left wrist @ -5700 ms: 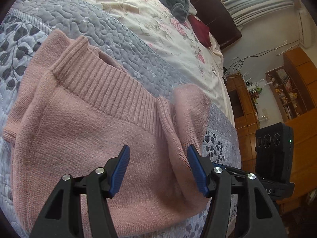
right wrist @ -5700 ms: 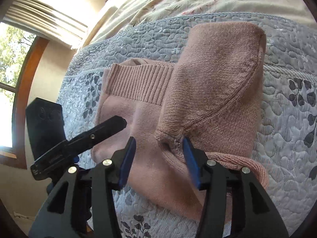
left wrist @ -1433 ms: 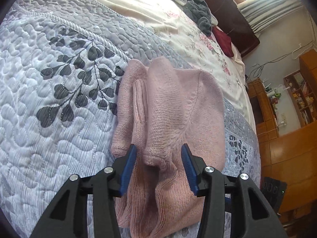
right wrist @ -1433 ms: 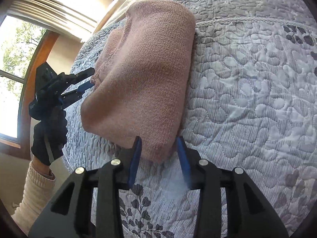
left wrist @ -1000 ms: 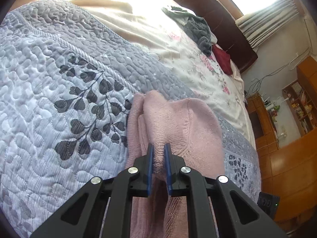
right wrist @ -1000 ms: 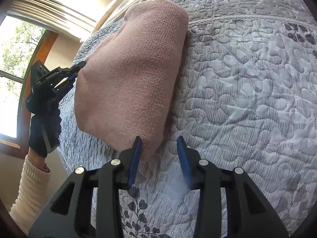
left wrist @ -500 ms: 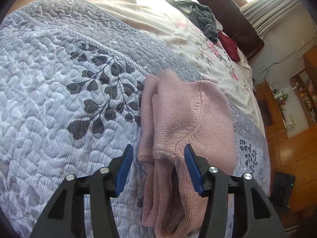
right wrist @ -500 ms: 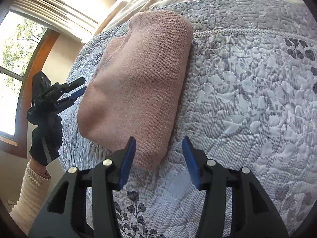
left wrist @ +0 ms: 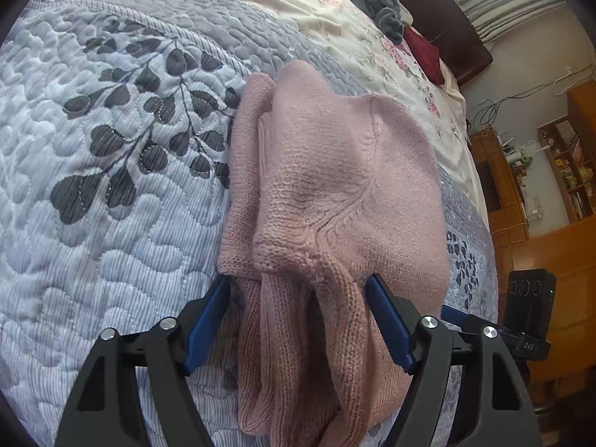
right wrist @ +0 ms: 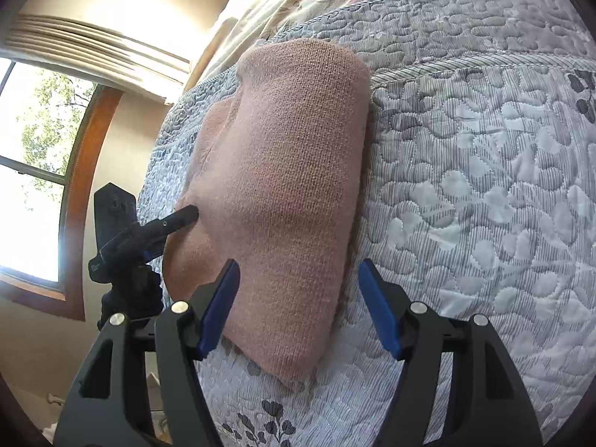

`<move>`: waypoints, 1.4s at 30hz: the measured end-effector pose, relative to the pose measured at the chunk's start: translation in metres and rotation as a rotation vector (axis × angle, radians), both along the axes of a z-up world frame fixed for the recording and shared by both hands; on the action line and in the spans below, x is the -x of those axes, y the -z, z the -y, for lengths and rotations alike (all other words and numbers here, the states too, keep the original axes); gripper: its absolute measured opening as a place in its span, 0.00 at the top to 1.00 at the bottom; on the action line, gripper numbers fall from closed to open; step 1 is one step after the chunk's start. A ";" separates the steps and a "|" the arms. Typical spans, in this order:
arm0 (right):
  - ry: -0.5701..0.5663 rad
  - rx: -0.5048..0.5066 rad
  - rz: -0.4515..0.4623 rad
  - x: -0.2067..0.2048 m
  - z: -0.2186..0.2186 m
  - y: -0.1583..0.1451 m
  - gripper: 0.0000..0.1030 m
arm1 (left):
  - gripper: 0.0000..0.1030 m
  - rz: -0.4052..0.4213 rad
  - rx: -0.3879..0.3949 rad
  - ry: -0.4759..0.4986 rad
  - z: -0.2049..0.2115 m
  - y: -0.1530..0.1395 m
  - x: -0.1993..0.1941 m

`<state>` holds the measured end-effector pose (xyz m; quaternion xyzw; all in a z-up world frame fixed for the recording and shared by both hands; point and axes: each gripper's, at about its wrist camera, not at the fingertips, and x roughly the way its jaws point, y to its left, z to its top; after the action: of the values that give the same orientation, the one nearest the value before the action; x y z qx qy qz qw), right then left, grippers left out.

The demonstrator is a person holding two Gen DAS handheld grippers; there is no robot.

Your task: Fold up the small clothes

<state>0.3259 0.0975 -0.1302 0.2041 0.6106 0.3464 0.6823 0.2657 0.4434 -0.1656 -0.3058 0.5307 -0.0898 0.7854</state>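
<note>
A pink knitted sweater (left wrist: 335, 186) lies folded into a thick bundle on the grey quilted bedspread (left wrist: 93, 205) of a bed, near the edge of the mattress. The bedspread has a pattern of dark leaves.

The left tongs (left wrist: 298, 320) are spread wide. Their blue pads (left wrist: 203, 326) stand on both sides of the narrow end of the bundle, where the folded layers and a seam come together. The knit lies between the pads, but they do not press it.

The right tongs (right wrist: 300, 305) are also spread wide, at the opposite side of the bundle. The smooth corner of the sweater (right wrist: 283, 193) is between the two fingers and one pad is just beside the fabric; I cannot tell if it touches. In this view the left tongs (right wrist: 182, 218) show at the far side, their tip against the sweater, held by a hand in a dark glove (right wrist: 130, 290).

Further up the bed there is a cream floral sheet (left wrist: 354, 26) with a grey garment (left wrist: 380, 3) and a dark red one (left wrist: 424, 52) on it. A window with a wooden frame (right wrist: 74, 193) is at one side of the room, and wooden shelves (left wrist: 566, 171) at the other.
</note>
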 end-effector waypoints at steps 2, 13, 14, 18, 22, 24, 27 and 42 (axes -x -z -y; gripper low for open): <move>0.004 -0.039 -0.026 -0.009 -0.002 0.008 0.32 | 0.19 0.000 0.051 -0.009 -0.002 0.011 -0.004; 0.019 -0.181 -0.133 -0.048 -0.032 0.053 0.21 | 0.29 0.067 0.200 0.037 0.005 0.025 -0.021; 0.022 -0.189 -0.127 -0.048 -0.032 0.053 0.26 | 0.45 0.059 0.227 0.034 0.005 0.029 -0.022; 0.022 -0.232 -0.077 -0.043 -0.021 0.038 0.54 | 0.57 0.094 0.349 -0.002 0.004 0.032 -0.016; 0.015 -0.234 -0.032 -0.034 0.001 0.011 0.62 | 0.59 0.148 0.415 0.000 0.020 0.014 -0.007; 0.029 -0.242 -0.001 -0.028 0.022 -0.008 0.63 | 0.59 0.175 0.415 0.033 0.038 0.000 -0.004; 0.048 -0.239 0.042 -0.012 0.063 -0.038 0.65 | 0.60 0.198 0.444 0.076 0.074 -0.017 0.002; 0.103 0.051 0.070 0.098 0.206 -0.015 0.69 | 0.60 0.121 0.301 0.216 0.232 0.024 0.072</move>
<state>0.2277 -0.1087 -0.1155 0.2056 0.5838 0.3022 0.7250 0.1933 0.2114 -0.1898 -0.3553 0.4926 -0.2702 0.7471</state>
